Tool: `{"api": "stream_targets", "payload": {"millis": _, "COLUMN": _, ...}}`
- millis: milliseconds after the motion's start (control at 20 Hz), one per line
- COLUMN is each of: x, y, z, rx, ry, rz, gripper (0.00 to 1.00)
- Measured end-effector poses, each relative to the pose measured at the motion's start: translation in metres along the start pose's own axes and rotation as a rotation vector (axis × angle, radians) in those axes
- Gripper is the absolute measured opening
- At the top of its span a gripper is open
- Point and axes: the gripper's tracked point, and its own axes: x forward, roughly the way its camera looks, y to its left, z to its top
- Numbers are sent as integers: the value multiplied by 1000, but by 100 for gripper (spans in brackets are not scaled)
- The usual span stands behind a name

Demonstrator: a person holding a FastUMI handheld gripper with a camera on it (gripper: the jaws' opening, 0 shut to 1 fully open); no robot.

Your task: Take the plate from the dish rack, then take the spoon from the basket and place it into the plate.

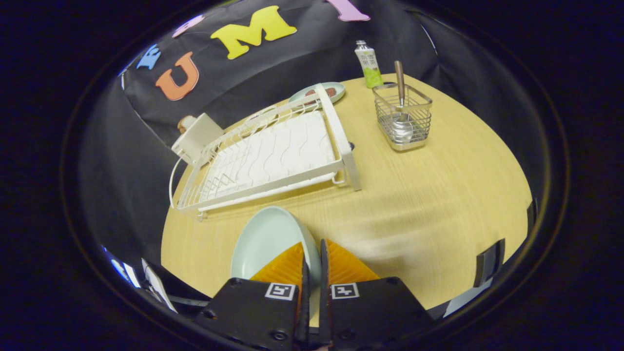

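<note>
Both fingers of the hand-held gripper (312,253) pinch the pale plate's (265,241) rim.

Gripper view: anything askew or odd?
Nothing spilled or damaged. Hand-held gripper is shut on the pale plate's rim, holding it tilted over the table; spoon upright in the basket.

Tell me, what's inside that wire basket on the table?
A spoon stands inside the wire basket, bowl down, handle poking out above. The basket's floor under it is hidden. The fingers pinch a pale plate.
</note>
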Motion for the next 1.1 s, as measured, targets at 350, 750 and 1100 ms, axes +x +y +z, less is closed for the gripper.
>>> {"api": "stream_targets", "payload": {"millis": 350, "x": 19, "y": -19, "z": -5, "rx": 28, "ry": 23, "rz": 9, "gripper": 18}}
{"api": "stream_targets", "payload": {"millis": 750, "x": -18, "y": -38, "z": 30, "rx": -145, "ry": -251, "rz": -42, "gripper": 75}}
{"api": "stream_targets", "payload": {"millis": 1100, "x": -93, "y": -77, "z": 65, "rx": -249, "ry": -619, "rz": -144, "gripper": 98}}
